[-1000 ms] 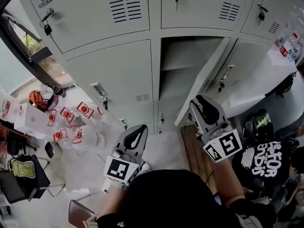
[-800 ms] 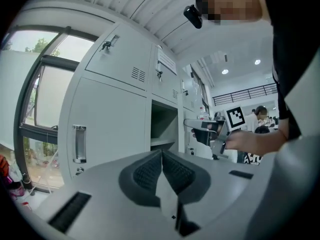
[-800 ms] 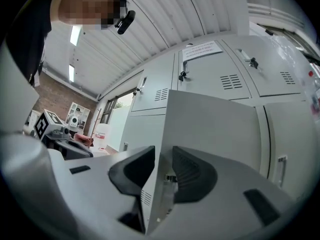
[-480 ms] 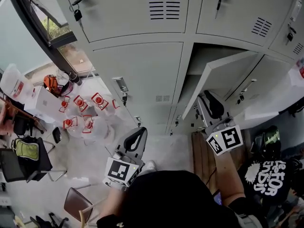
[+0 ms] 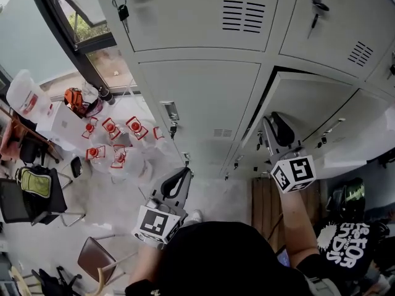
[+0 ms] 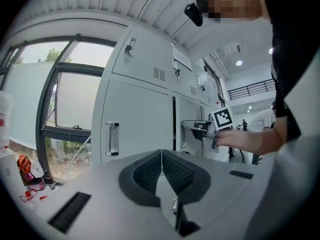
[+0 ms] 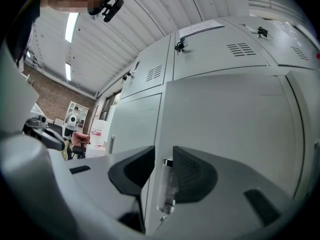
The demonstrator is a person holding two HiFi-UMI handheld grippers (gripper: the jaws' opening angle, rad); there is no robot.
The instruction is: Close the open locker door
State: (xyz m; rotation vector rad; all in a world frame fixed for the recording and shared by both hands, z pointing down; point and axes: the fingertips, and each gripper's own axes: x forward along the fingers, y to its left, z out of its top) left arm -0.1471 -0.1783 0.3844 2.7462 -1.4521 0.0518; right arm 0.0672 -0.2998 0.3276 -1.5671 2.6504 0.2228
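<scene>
The open locker door (image 5: 308, 113) is in the lower row of the grey locker bank, up and to my right, swung almost flat to the frame, with only a narrow dark slit showing along its left edge. My right gripper (image 5: 277, 123) is at that free edge. In the right gripper view its two jaws are spread and straddle the edge, and the clear pull handle (image 7: 167, 186) lies against the right-hand pad. I think the left-hand pad stands just off the metal, though the wide lens makes that hard to judge. Its marker cube (image 5: 294, 173) sits below the jaws, toward my body. My left gripper (image 5: 180, 177) hangs low in front of me, well apart from the door. Its jaws are pressed together with nothing between them, pointing at the neighbouring closed locker (image 5: 197, 103), which has a chrome handle (image 5: 170, 111) with a key under it. Above are the upper lockers with louvred vents (image 5: 244, 15) and a key in a lock (image 5: 123, 10). To the left a dark window frame (image 5: 68, 36) runs down to the floor, where red-and-white packets (image 5: 111, 143) lie scattered. Further left are a green backpack (image 5: 34, 182) on a black chair and a brown chair (image 5: 95, 261). A wooden board (image 5: 265, 202) lies at the foot of the lockers.
</scene>
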